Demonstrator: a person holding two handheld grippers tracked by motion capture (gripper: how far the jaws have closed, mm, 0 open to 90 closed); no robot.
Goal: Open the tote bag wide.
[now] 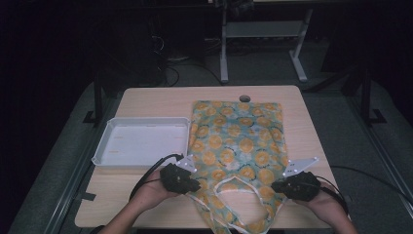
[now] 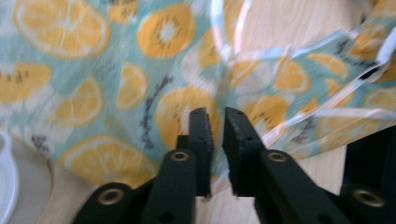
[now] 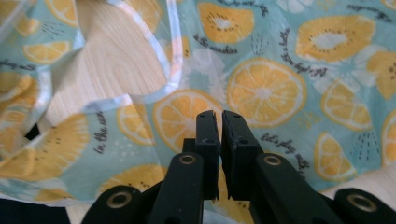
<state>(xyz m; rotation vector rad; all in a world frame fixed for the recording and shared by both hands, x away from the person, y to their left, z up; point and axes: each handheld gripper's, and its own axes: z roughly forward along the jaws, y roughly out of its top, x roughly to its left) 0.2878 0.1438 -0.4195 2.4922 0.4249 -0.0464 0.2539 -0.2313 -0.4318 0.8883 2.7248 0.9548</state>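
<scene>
A teal cloth bag (image 1: 238,141) printed with orange citrus slices lies flat on the wooden table (image 1: 156,100), its pale handles (image 1: 229,183) looping toward the near edge. My left gripper (image 1: 195,186) sits at the bag's near left corner, my right gripper (image 1: 276,186) at its near right corner. In the left gripper view the jaws (image 2: 217,114) stand a narrow gap apart over the bag's edge (image 2: 140,93). In the right gripper view the jaws (image 3: 218,114) are also slightly apart, with printed fabric (image 3: 266,88) beneath and beyond them.
A white, empty tray (image 1: 146,119) sits on the left half of the table, touching the bag's left side. A small round hole (image 1: 244,98) is at the table's far edge. Desk legs stand on the dark floor behind.
</scene>
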